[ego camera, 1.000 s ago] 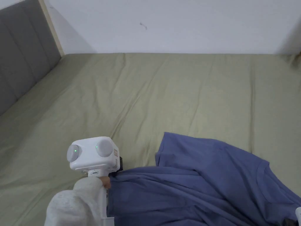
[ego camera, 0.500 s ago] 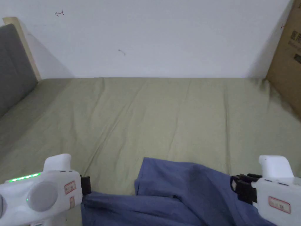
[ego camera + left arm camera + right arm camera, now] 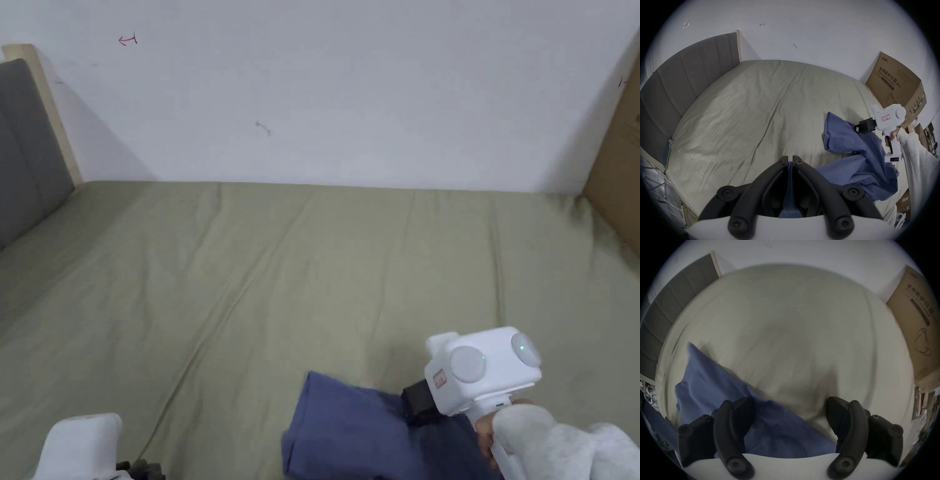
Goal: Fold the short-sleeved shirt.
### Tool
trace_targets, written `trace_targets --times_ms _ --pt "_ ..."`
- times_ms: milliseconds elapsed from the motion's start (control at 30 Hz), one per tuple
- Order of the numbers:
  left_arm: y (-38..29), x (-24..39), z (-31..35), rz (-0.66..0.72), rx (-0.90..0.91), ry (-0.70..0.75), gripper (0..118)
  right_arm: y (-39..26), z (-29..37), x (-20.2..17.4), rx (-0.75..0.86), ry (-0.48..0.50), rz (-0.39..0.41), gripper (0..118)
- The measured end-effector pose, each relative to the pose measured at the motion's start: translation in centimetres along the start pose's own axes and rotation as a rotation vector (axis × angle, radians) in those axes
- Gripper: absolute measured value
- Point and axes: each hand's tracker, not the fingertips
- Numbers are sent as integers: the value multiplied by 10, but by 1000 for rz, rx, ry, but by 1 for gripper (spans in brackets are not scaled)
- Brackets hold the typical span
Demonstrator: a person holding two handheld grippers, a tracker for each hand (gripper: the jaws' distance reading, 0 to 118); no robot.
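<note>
The blue short-sleeved shirt [image 3: 350,431] lies crumpled on the near right part of the olive bed sheet [image 3: 312,269]. My left gripper [image 3: 790,158] is shut on a strip of the shirt's fabric [image 3: 851,154], which runs up between its jaws. In the head view this gripper [image 3: 140,469] sits at the bottom left corner. My right gripper [image 3: 790,402] is open, jaws wide apart, low over a fold of the shirt [image 3: 713,386]. A hand in a light sleeve holds it at the shirt's far edge [image 3: 415,400], and it also shows in the left gripper view [image 3: 857,128].
A large cardboard box [image 3: 899,91] stands against the wall at the bed's right side. A grey padded headboard [image 3: 25,144] closes off the left. The sheet is wrinkled and bare from the shirt back to the white wall.
The right gripper has moved left onto the shirt's far edge. The left gripper has dropped toward the bottom left corner of the head view. The shirt is more bunched.
</note>
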Motion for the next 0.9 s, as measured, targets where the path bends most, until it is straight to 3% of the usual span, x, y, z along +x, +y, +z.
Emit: trace_targets --times_ms 67,167,233,300,367,567,700,900 --pt "-1 -4 -2 5 -3 4 3 0 10 -2 63 23 -59 85" --pt "-1 -6 -7 29 -12 1 3 -5 26 -12 67 8 4 61" --pt "-3 -6 -8 31 -6 4 3 -9 29 -19 72 -6 12 38" --pt "-3 -6 -8 34 -19 30 3 -13 34 -27 95 -42 16 34" --pt "-3 -6 -7 26 -20 36 3 -18 39 -33 104 -78 41 5" --pt "4 -12 3 17 -16 51 3 -34 81 -4 147 32 -95 5" --pt "15 -9 25 -43 28 82 3 -52 152 29 254 -28 -110 5" --pt "32 -7 75 -40 121 84 3 -91 283 89 434 -86 -239 5"
